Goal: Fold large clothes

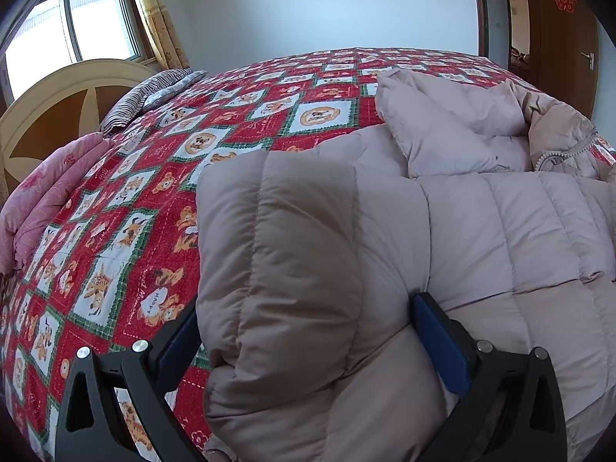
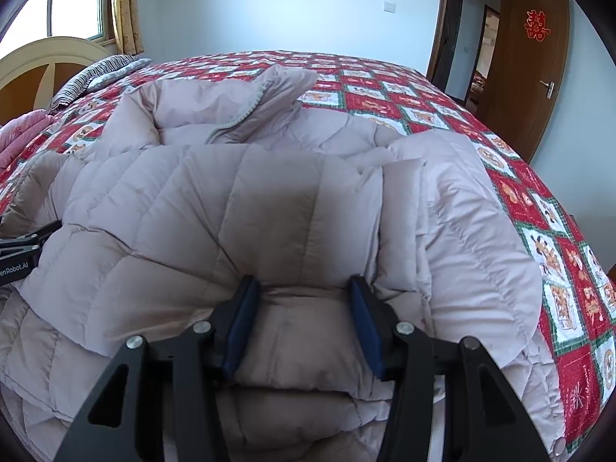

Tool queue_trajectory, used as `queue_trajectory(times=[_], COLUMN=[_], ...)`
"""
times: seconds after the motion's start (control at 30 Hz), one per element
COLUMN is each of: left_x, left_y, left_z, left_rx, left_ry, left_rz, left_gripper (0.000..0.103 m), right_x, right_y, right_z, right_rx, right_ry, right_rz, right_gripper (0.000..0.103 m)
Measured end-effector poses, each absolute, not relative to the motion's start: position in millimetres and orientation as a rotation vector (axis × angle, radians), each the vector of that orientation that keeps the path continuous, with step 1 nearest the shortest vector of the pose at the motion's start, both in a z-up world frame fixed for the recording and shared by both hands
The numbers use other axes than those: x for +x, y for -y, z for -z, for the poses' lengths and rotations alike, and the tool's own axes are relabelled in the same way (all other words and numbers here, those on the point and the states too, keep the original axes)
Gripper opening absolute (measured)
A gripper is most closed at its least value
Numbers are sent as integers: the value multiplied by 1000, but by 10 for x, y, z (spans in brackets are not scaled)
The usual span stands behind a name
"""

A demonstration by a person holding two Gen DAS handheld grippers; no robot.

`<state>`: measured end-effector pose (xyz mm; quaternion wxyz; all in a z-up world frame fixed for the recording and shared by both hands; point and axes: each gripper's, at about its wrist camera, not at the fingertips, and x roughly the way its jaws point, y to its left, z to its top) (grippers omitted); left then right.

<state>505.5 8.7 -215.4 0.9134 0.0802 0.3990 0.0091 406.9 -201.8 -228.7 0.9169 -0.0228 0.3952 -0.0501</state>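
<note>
A large beige quilted down jacket (image 1: 442, 231) lies on a bed, its lower part doubled over its upper part; its collar and zipper (image 2: 246, 111) lie at the far side. My left gripper (image 1: 308, 331) is wide open with the jacket's thick left folded edge between its blue pads (image 1: 442, 346). My right gripper (image 2: 304, 308) holds a puffy fold of the jacket (image 2: 300, 200) between its blue pads (image 2: 364, 323), jaws partly apart around it. The left gripper's black body also shows at the left edge of the right wrist view (image 2: 19, 254).
The bed carries a red, white and green cartoon-print cover (image 1: 127, 208). A pink quilt (image 1: 42, 192) and a striped pillow (image 1: 150, 96) lie by the cream headboard (image 1: 57, 96). A window with yellow curtain is behind; a brown door (image 2: 535, 77) stands open at the right.
</note>
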Motion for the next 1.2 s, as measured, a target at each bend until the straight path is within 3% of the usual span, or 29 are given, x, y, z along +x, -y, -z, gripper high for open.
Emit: queue_trajectory(times=[0.3, 0.43, 0.63, 1.0, 1.03, 1.07, 1.13, 1.17, 1.2], left_x=[4982, 4866, 5443, 6593, 6633, 6658, 6657, 6668, 6673], left_y=[-90, -68, 141, 572, 587, 597, 610, 625, 646], left_z=[2007, 1498, 1200, 1534, 1560, 1578, 1580, 1582, 1587], left_rx=[190, 219, 222, 250, 251, 249, 242, 247, 251], left_ry=[-828, -695, -689, -820, -824, -826, -814, -822, -836], left_rz=[-23, 34, 97, 124, 134, 147, 184, 207, 240], left_gripper=[102, 102, 102, 102, 102, 102, 85, 61, 29], right_x=[4060, 4062, 4554, 5820, 5880, 5953, 6021, 6022, 5997], right_y=[2020, 2172, 2404, 2610, 2621, 2617, 2599, 2582, 2552], right_z=[2231, 1979, 1536, 1710, 1741, 1785, 1841, 1843, 1827], right_rx=[-65, -18, 105, 187, 187, 180, 148, 125, 95], right_ry=[-839, -838, -797, -886, -898, -913, -940, -942, -938], right_rz=[73, -17, -69, -89, -91, -96, -116, -126, -136], right_gripper=[54, 72, 81, 81, 77, 66, 50, 36, 26])
